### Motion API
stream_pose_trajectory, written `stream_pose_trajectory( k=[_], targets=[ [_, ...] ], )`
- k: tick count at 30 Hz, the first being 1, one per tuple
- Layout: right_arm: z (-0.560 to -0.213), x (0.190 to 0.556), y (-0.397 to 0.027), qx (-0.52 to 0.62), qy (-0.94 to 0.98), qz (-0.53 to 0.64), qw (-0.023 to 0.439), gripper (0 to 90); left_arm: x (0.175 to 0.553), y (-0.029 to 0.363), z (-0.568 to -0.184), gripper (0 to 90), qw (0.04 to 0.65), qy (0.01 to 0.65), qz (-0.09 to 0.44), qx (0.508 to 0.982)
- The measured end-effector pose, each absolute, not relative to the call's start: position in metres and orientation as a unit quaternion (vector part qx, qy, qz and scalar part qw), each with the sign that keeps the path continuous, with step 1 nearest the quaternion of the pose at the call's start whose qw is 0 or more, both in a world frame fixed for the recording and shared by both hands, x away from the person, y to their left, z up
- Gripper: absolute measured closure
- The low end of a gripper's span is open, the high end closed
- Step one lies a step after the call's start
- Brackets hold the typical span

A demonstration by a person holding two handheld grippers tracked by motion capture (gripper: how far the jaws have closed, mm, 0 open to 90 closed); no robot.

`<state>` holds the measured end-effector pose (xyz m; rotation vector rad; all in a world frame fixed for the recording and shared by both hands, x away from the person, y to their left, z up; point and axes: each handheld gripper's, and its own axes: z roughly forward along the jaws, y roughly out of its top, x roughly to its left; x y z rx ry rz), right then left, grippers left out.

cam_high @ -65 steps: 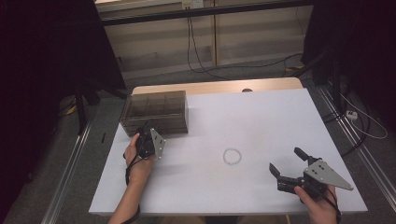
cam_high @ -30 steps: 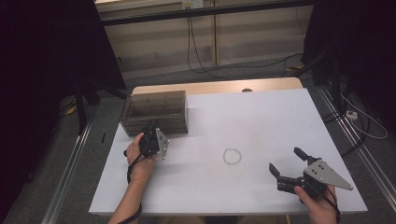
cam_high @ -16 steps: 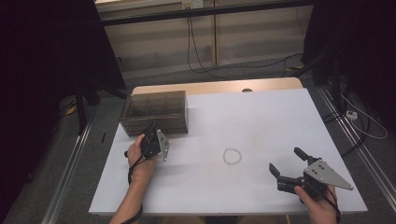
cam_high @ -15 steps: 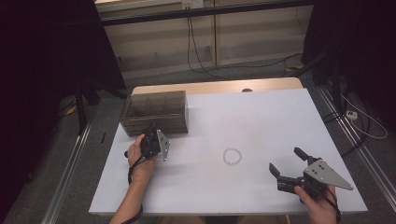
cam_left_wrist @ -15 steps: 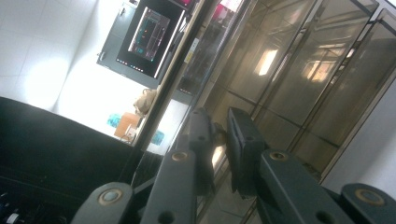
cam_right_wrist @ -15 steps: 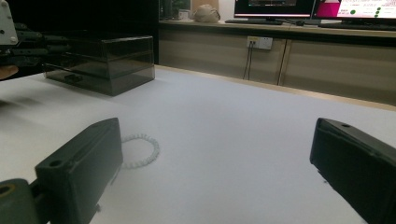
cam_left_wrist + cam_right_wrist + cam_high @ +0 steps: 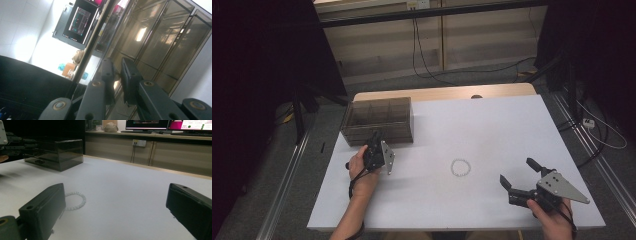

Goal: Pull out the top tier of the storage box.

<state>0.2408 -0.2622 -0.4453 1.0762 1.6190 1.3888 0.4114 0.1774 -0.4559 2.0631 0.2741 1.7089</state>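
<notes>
A smoky see-through drawer box (image 7: 379, 117) stands at the table's back left. My left gripper (image 7: 374, 139) points at its front, and the grey plate on that gripper faces right. In the left gripper view the jaws (image 7: 116, 67) stand almost together against the box front (image 7: 162, 37), with a small handle pinched between them. A white bead bracelet (image 7: 460, 167) lies flat mid-table. My right gripper (image 7: 517, 171) rests near the front right edge, open and with nothing between its fingers, aimed at the bracelet (image 7: 75, 200). The box (image 7: 57, 152) and the left gripper (image 7: 15, 145) show farther off.
The white table top (image 7: 492, 125) has a wooden strip along its far edge. Past it are low cabinets with hanging cables. Dark stands flank both sides. Metal rails run along the table's left and right sides.
My left hand has shifted slightly right along the box front since the earliest frame. The right gripper and the bracelet have not moved.
</notes>
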Motion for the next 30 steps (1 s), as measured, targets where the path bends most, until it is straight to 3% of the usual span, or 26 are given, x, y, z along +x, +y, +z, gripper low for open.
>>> stream_pose_trajectory(
  k=[8,9,12,22,23,30],
  targets=[
    [-0.445,0.241,-0.262,0.419,0.630,0.540,0.368,2.0,0.411,0.178,-0.455,83.2,0.226,0.094,0.617,0.748],
    [-0.445,0.241,-0.262,0.419,0.630,0.540,0.368,2.0,0.411,0.179,-0.454,90.0,0.230,0.097,0.615,0.748],
    [-0.445,0.241,-0.262,0.419,0.631,0.540,0.367,2.0,0.411,0.178,-0.455,90.0,0.219,0.085,0.613,0.755],
    [-0.446,0.241,-0.262,0.418,0.632,0.540,0.367,2.1,0.411,0.182,-0.459,79.2,0.217,0.085,0.614,0.755],
    [-0.445,0.241,-0.262,0.419,0.631,0.540,0.366,2.0,0.411,0.182,-0.459,73.9,0.217,0.090,0.615,0.753],
    [-0.445,0.241,-0.261,0.419,0.630,0.541,0.368,2.0,0.417,0.188,-0.455,75.1,0.215,0.092,0.609,0.758]
  ],
)
